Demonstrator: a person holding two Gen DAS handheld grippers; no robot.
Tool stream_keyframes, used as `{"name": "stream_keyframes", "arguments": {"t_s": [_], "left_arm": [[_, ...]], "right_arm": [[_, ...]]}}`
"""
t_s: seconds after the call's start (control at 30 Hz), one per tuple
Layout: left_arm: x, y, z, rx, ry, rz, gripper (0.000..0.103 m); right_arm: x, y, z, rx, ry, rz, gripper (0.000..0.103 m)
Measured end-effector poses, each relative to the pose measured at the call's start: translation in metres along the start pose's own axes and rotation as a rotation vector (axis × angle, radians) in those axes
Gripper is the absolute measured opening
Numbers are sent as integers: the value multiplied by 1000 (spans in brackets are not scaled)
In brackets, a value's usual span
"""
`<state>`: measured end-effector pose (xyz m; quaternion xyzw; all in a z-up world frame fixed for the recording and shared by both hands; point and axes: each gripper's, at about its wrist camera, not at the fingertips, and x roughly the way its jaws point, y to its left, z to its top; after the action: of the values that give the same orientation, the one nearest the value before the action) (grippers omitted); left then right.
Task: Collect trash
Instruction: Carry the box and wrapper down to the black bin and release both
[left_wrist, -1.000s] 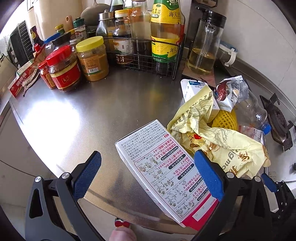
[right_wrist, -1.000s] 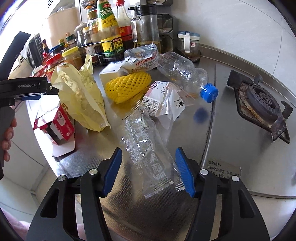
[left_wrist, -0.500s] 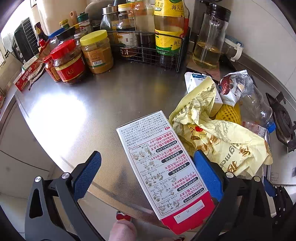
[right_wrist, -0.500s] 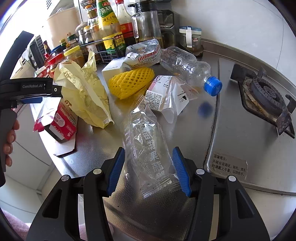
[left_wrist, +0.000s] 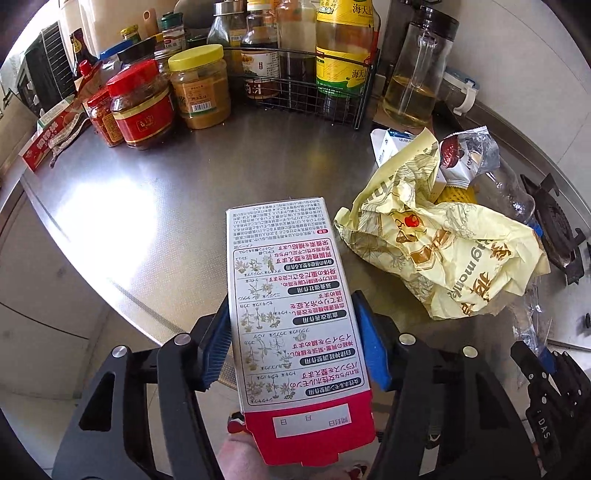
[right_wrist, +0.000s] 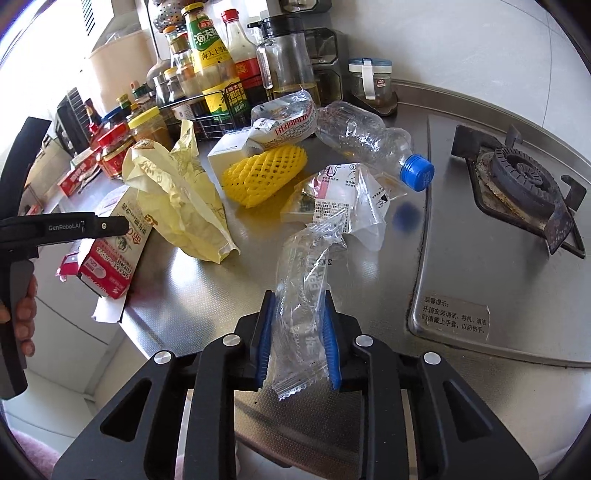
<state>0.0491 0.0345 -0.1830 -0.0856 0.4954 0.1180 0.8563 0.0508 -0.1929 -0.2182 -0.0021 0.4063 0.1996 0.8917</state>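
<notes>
1. a white and red cardboard carton printed with japanese text (left_wrist: 295, 325) is clamped between the blue pads of the left gripper (left_wrist: 293, 349). it sticks out over the front edge of the brushed steel countertop (left_wrist: 155, 206), red end nearest the camera.
2. a crumpled clear plastic wrapper (right_wrist: 303, 295) is pinched between the blue pads of the right gripper (right_wrist: 297, 339). its lower end hangs below the pads and its upper end rises over the counter.
3. just right of the carton lies a crumpled pale yellow paper bag with brown print (left_wrist: 443, 258), resting on the countertop.
4. behind the bag sit a yellow foam fruit net (right_wrist: 264, 173), a small white box (right_wrist: 231, 149) and a silvery foil snack packet (left_wrist: 467, 155), bunched close together.
5. a crushed clear plastic bottle with a blue cap (right_wrist: 369, 138) lies on its side beside the net, cap pointing toward the black gas burner (right_wrist: 521, 177).
6. a clear plastic pouch with printed labels (right_wrist: 343, 199) lies between the net and the held wrapper.
7. along the back stand a red-lidded jar (left_wrist: 142, 103), a yellow-lidded jar (left_wrist: 199, 90), a black wire rack of sauce bottles (left_wrist: 306, 74) and a glass oil dispenser (left_wrist: 417, 74).
</notes>
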Motion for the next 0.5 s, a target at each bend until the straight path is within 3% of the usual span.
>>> {"name": "stream_keyframes", "arguments": {"t_s": [0.3,0.5], "left_arm": [[-31,13,-17,65,-74,-36,57],[-64,20,-55,145,-88,-89,57]], "right_arm": [[-34,15,-20,37,-74,48,24],[-59,43,-49,34,-79,85,24]]}}
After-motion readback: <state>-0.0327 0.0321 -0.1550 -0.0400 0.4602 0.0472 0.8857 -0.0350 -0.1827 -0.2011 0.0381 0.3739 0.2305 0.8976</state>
